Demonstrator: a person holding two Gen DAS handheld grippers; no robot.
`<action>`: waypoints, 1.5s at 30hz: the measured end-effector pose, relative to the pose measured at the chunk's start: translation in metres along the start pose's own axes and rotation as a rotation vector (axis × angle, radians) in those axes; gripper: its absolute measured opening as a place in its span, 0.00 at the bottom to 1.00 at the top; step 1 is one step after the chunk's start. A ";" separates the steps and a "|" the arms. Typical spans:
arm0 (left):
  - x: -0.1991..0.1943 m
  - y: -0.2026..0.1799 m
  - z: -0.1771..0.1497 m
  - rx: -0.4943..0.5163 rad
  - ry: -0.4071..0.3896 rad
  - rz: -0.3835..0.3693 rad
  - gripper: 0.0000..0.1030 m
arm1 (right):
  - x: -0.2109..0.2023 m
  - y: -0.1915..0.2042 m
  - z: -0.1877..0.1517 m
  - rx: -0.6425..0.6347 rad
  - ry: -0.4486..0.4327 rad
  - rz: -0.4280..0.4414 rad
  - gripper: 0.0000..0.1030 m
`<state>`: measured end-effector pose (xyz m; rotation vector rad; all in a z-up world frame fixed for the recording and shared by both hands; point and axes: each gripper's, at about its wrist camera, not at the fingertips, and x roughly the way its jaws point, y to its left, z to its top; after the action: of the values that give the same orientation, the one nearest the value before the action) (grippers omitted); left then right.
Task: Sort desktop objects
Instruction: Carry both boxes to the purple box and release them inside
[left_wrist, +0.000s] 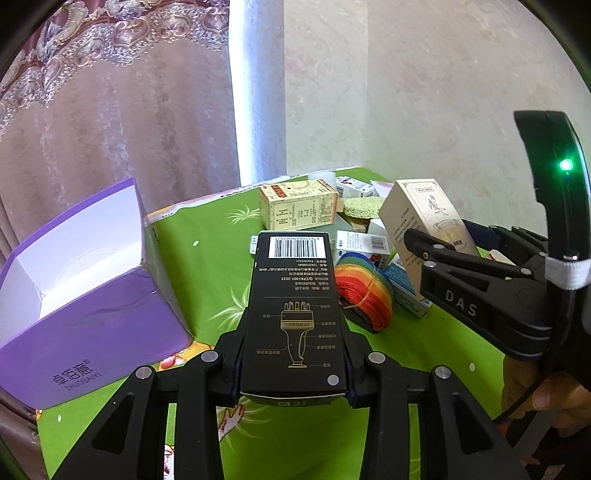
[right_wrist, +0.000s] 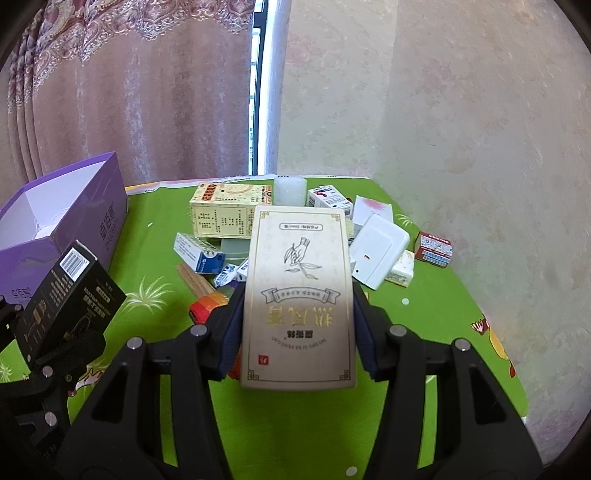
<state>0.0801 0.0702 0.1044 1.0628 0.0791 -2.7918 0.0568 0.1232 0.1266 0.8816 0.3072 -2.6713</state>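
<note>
My left gripper (left_wrist: 293, 363) is shut on a black box (left_wrist: 295, 306) with a barcode and gold line drawing, held above the green tablecloth. In the right wrist view that black box (right_wrist: 66, 295) shows at the left. My right gripper (right_wrist: 297, 332) is shut on a cream box (right_wrist: 299, 295) with gold lettering, lifted over the pile; the same cream box (left_wrist: 424, 225) appears at the right of the left wrist view. An open purple carton (left_wrist: 85, 295) stands at the left, its white inside bare; the purple carton (right_wrist: 62, 225) also sits far left in the right wrist view.
On the green tablecloth (right_wrist: 424, 332) lies a pile: a yellow medicine box (right_wrist: 225, 210), small blue-and-white boxes (right_wrist: 199, 254), a white flat adapter box (right_wrist: 376, 254), a red-and-white box (right_wrist: 434, 249), a rainbow strap roll (left_wrist: 364, 291). Curtain and wall stand behind. A hand (left_wrist: 543, 398) shows at right.
</note>
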 end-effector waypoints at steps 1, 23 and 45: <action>0.000 0.002 0.000 -0.004 0.000 0.004 0.38 | -0.001 0.001 0.000 0.000 -0.002 0.000 0.54; -0.020 0.042 0.004 -0.072 -0.065 0.195 0.38 | -0.015 0.030 0.009 -0.042 -0.019 0.041 0.54; -0.034 0.077 0.005 -0.123 -0.101 0.291 0.38 | -0.021 0.070 0.019 -0.087 -0.034 0.136 0.54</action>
<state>0.1140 -0.0020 0.1310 0.8291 0.0762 -2.5378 0.0871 0.0569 0.1469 0.8009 0.3408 -2.5250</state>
